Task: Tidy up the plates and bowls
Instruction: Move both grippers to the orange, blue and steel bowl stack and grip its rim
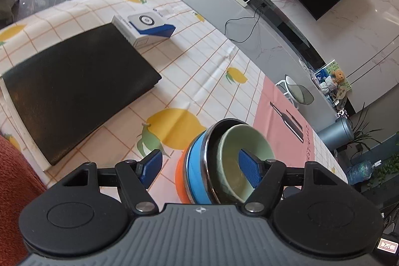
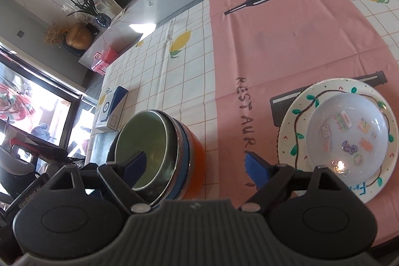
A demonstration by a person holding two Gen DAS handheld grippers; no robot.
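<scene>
A stack of bowls stands on the table: a pale green bowl (image 1: 245, 161) sits in a steel-rimmed blue bowl (image 1: 197, 166), on an orange bowl (image 1: 180, 178). My left gripper (image 1: 199, 166) is open, straddling the stack's left wall, its right finger inside the green bowl. In the right wrist view the green bowl (image 2: 144, 131) sits in the blue bowl (image 2: 185, 153) above the orange bowl (image 2: 195, 166). My right gripper (image 2: 197, 166) is open, its left finger inside the green bowl. A white bowl (image 2: 349, 136) rests on a painted plate (image 2: 291, 131) to the right.
A black mat (image 1: 74, 91) and a white and blue box (image 1: 144, 29) lie on the lemon-print tablecloth (image 1: 199, 61). A pink restaurant placemat (image 2: 261, 41) lies under the plate. An orange cloth (image 1: 15, 186) is at the near left. The table's edge runs behind.
</scene>
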